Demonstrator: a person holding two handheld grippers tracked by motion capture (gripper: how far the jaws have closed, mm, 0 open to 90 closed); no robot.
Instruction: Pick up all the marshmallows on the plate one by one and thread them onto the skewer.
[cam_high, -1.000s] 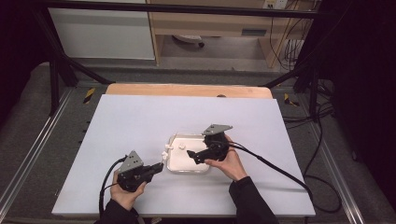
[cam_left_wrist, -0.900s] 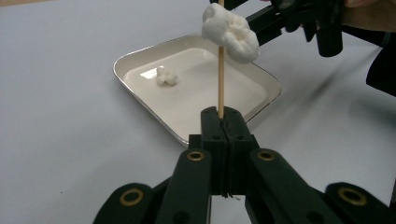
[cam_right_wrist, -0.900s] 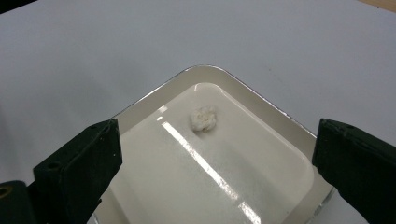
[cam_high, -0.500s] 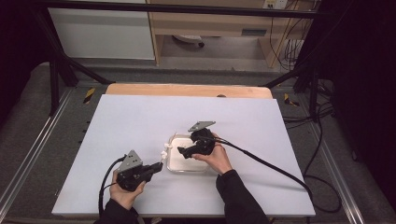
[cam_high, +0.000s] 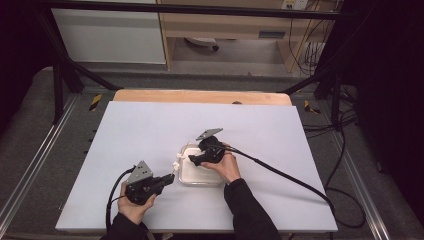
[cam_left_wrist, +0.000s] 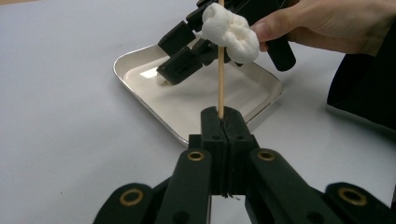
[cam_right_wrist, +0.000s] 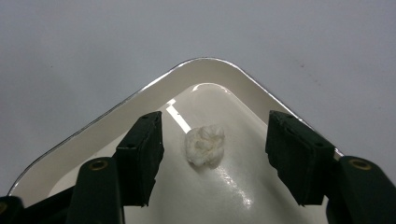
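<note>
My left gripper (cam_left_wrist: 225, 122) is shut on a thin wooden skewer (cam_left_wrist: 221, 79). The skewer stands up from the jaws and carries white marshmallow pieces (cam_left_wrist: 231, 30) near its tip. In the high view this gripper (cam_high: 167, 179) sits just left of the white tray (cam_high: 200, 181). My right gripper (cam_right_wrist: 215, 140) reaches down into the tray's corner (cam_right_wrist: 205, 60). A loose marshmallow (cam_right_wrist: 204, 144) lies on the tray floor between its jaws, which have just been closing. Gaps remain on both sides, so the pads do not touch it.
The tray rests on a white table sheet (cam_high: 150, 125) with bare room all around. A wooden board edge (cam_high: 200, 96) runs along the far side. The right gripper's cable (cam_high: 290, 177) trails off to the right over the table.
The right gripper has moved left and down into the tray's near-left corner, and its jaws have narrowed around the loose marshmallow. The left gripper and its skewer have stayed put.
</note>
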